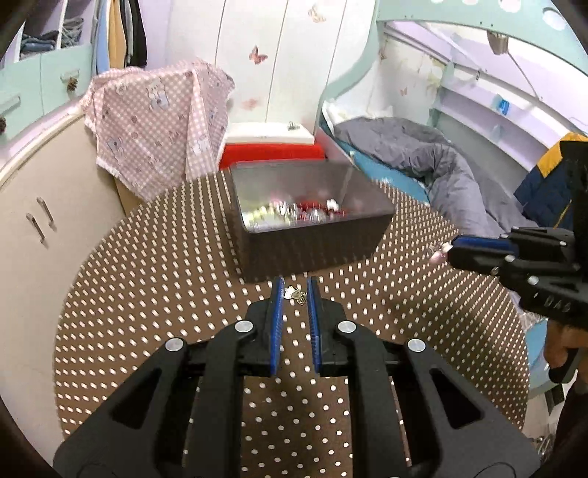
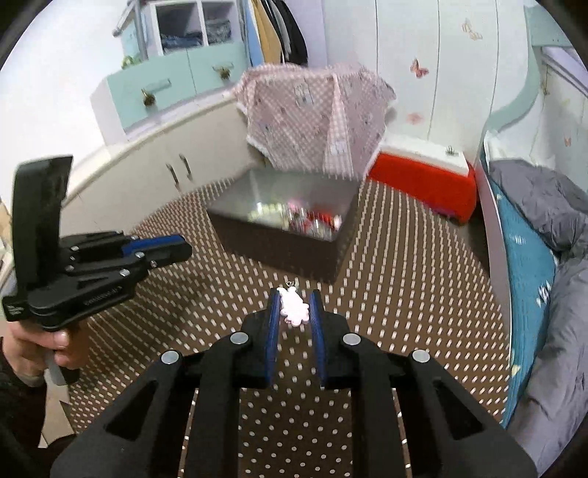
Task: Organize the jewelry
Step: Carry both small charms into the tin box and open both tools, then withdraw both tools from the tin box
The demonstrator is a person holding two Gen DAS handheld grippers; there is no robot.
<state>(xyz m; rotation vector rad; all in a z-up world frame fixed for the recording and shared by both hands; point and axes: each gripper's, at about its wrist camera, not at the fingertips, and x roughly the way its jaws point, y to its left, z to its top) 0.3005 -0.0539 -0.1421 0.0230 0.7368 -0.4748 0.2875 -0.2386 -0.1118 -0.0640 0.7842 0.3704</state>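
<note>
A home bedroom is showing here. A bed (image 2: 529,279) with a teal sheet and a rumpled grey duvet (image 1: 415,154) is lying along the right side. Butterfly stickers (image 1: 258,55) are dotting the white wardrobe doors (image 2: 404,55), clothes (image 2: 275,25) are hanging at the back, and mint-fronted drawers (image 2: 176,81) are sitting above a cream cabinet (image 1: 40,220). A pink gingham cloth (image 1: 154,121) is draping over furniture behind the brown dotted table (image 1: 147,275).

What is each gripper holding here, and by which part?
Left gripper pinches a small silver charm at its fingertips. Right gripper grips a pink charm by its sides, ring end sticking forward.
</note>
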